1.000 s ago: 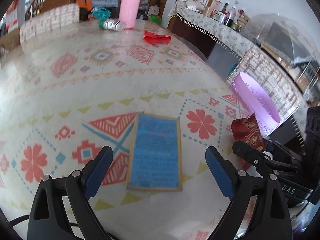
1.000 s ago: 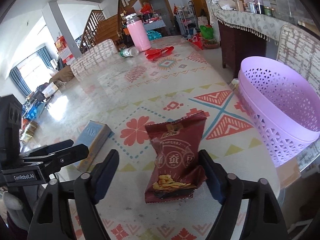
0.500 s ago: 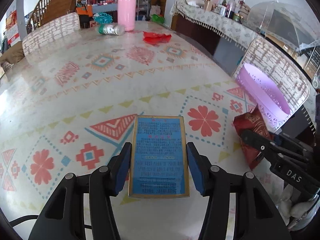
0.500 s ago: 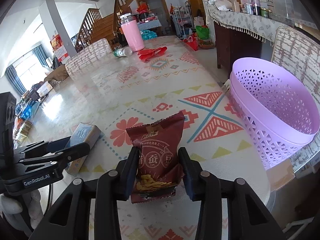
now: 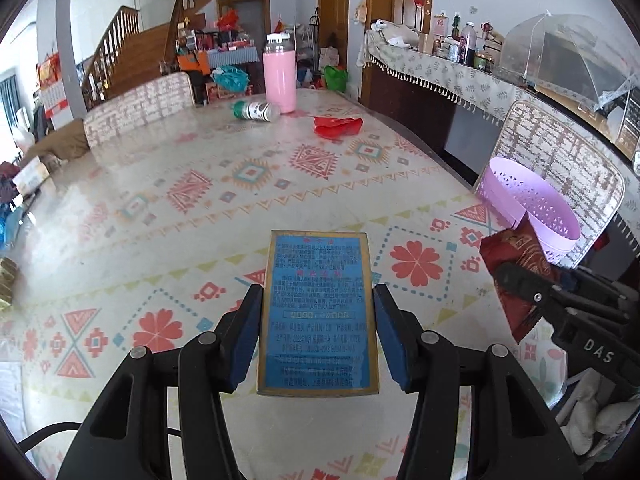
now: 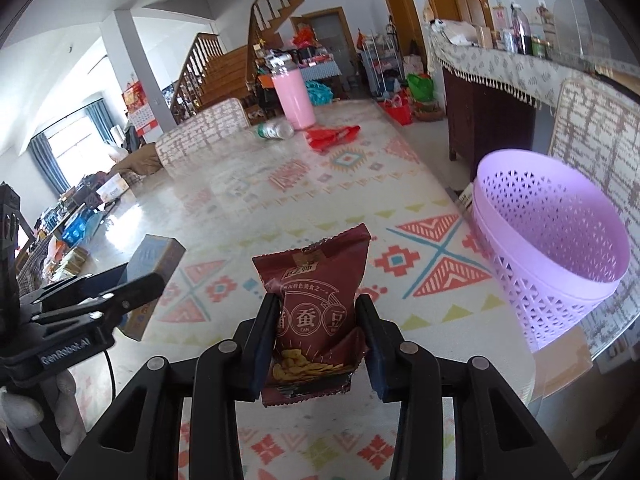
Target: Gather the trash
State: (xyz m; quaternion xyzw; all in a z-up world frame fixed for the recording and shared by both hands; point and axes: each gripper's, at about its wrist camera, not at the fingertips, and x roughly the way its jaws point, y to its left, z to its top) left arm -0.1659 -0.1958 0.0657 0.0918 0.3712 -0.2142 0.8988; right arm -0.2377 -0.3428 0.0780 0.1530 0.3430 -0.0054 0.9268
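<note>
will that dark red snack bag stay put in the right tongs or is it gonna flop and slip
The snack bag probably flexes rather than holding shape: its film looks creased where the right tongs pinch it. It seems light, since the top stands up above the fingers without drooping. The glossy film may be slippery, so a quick swing toward the purple basket could let it slide.

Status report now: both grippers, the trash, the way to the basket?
Left gripper shut on blue box. Right gripper shut on snack bag. Purple basket right, path clear.
</note>
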